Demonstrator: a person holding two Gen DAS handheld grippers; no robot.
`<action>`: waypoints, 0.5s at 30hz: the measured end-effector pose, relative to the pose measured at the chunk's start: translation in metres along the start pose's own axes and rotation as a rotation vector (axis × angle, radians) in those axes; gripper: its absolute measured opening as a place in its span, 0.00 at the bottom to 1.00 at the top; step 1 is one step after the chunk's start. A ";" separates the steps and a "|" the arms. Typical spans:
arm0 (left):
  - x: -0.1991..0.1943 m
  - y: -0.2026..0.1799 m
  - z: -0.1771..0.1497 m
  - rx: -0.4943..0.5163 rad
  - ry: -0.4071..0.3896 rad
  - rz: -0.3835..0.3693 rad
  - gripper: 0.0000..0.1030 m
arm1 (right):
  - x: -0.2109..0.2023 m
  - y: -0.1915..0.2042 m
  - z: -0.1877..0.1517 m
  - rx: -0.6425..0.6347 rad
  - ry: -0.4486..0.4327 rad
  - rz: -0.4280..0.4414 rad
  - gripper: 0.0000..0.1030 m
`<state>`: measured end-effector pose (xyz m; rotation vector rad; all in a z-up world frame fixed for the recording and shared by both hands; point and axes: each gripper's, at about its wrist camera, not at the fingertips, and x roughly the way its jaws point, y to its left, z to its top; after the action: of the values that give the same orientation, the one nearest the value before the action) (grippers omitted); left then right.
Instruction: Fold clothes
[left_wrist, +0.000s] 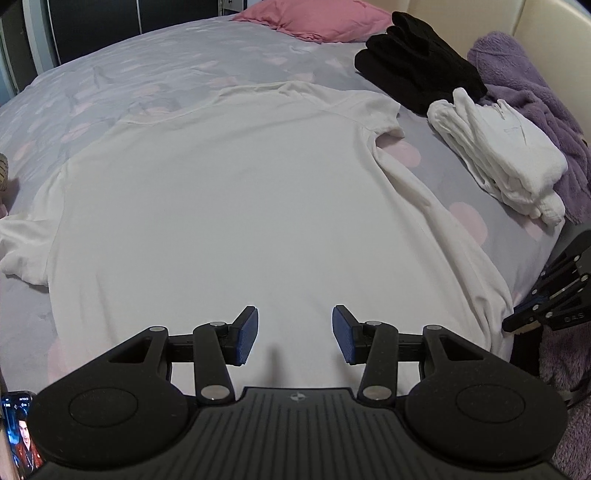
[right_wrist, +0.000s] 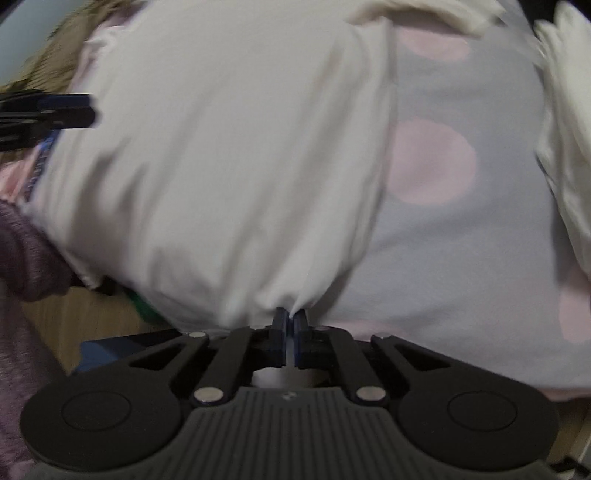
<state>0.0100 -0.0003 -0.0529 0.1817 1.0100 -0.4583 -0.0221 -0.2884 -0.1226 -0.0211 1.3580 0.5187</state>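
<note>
A white T-shirt (left_wrist: 229, 206) lies spread flat on the bed, collar at the far end, hem toward me. My left gripper (left_wrist: 294, 334) is open and empty, just above the shirt's near hem. My right gripper (right_wrist: 290, 319) is shut on the shirt's hem corner (right_wrist: 284, 295), and the cloth bunches at its pads. The right gripper also shows at the right edge of the left wrist view (left_wrist: 546, 299). The left gripper shows at the left edge of the right wrist view (right_wrist: 48, 114). The right wrist view is blurred.
The bed has a grey cover with pink spots (left_wrist: 469, 221). A stack of folded white clothes (left_wrist: 498, 155), folded black clothes (left_wrist: 417, 70) and a purple fleece (left_wrist: 535, 85) lie at the right. A pink pillow (left_wrist: 317, 18) lies at the far end. A phone (left_wrist: 18, 432) sits at the lower left.
</note>
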 end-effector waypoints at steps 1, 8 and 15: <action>0.000 0.001 -0.001 0.000 0.001 0.000 0.41 | -0.003 0.007 0.004 -0.017 -0.006 0.020 0.04; 0.004 0.008 -0.005 -0.025 0.008 0.007 0.41 | -0.001 0.050 0.035 -0.093 -0.031 0.154 0.18; 0.007 0.016 -0.010 -0.055 0.022 0.012 0.41 | -0.011 0.049 0.044 -0.068 -0.035 0.172 0.26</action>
<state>0.0126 0.0152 -0.0649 0.1435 1.0417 -0.4178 -0.0009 -0.2352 -0.0882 0.0493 1.3142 0.7063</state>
